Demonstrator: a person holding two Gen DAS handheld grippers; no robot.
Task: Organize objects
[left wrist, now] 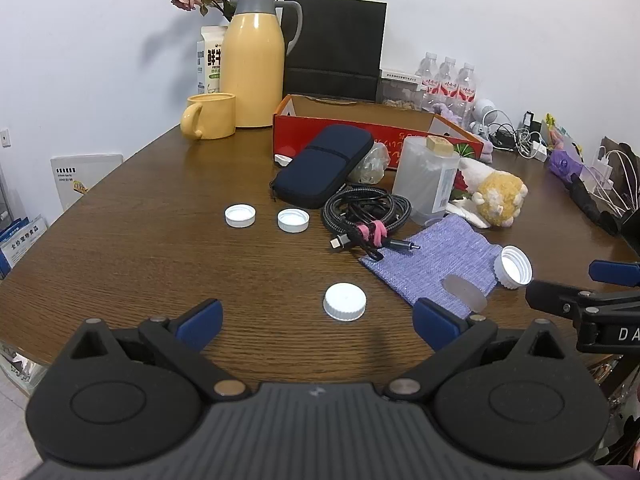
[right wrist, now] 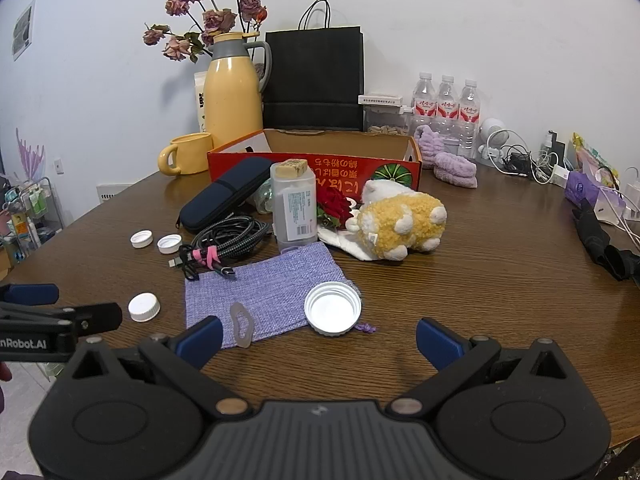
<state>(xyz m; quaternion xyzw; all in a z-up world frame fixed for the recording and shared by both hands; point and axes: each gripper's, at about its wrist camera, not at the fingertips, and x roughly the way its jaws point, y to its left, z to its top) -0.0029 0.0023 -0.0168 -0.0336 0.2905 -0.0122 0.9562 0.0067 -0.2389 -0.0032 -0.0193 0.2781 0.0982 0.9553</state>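
Evidently both grippers, left (left wrist: 318, 322) and right (right wrist: 319, 338), hover with fingers wide and empty near the bench's front edge, each facing a loose cap (left wrist: 345, 301), (right wrist: 333, 309), probably to grasp it.

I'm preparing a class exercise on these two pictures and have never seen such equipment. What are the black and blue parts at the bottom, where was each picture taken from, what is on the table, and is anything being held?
No robot here: a person holds a two-finger gripper in each hand, each with its own camera looking along the fingers. One picture comes from the left gripper, the other from the right gripper. Both are open and hold nothing. On the table lie four white caps; the nearest cap sits before the left gripper, a larger cap before the right, on a purple pouch. Behind are a cable, dark case, plush toy, red box and yellow jug.
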